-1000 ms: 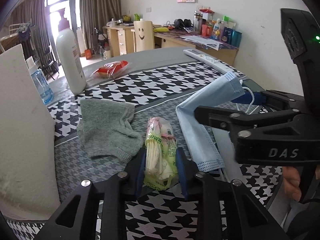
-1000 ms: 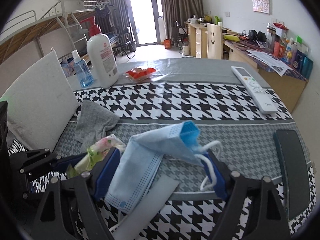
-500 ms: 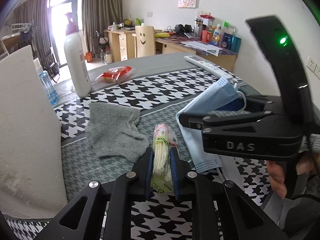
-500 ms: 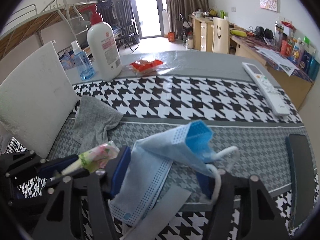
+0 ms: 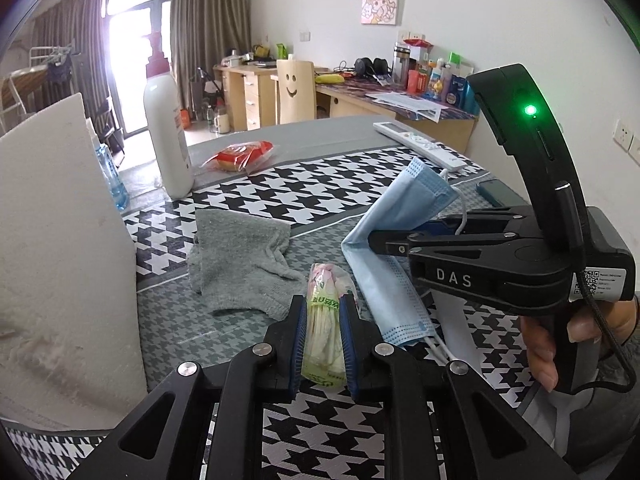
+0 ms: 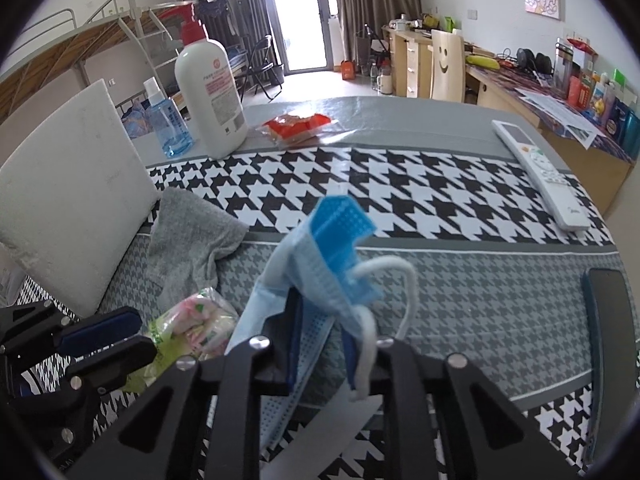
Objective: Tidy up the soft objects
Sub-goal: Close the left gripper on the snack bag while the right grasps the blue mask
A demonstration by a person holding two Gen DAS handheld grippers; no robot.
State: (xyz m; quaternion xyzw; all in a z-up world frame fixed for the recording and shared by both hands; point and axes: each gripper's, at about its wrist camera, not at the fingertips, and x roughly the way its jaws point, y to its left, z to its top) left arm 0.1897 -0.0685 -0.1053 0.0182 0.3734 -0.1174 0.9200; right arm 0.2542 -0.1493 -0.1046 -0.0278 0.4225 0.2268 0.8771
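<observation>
My left gripper (image 5: 322,316) is shut on a green-and-pink tissue pack (image 5: 325,332), which rests low over the houndstooth table; the pack also shows in the right wrist view (image 6: 192,320). My right gripper (image 6: 320,320) is shut on a blue face mask (image 6: 320,264) and holds its upper part raised while its lower end trails on the table. The mask (image 5: 396,232) hangs to the right of the tissue pack in the left wrist view. A grey sock (image 5: 240,256) lies flat left of both; it also shows in the right wrist view (image 6: 188,248).
A white foam block (image 6: 68,184) stands at the left edge. A white pump bottle (image 6: 210,84), a blue bottle (image 6: 168,126) and a red snack packet (image 6: 298,126) sit at the back. A white remote (image 6: 540,172) and a dark phone (image 6: 608,336) lie at the right.
My left gripper has closed on the tissue pack. My right gripper has closed on the mask and lifted its upper end.
</observation>
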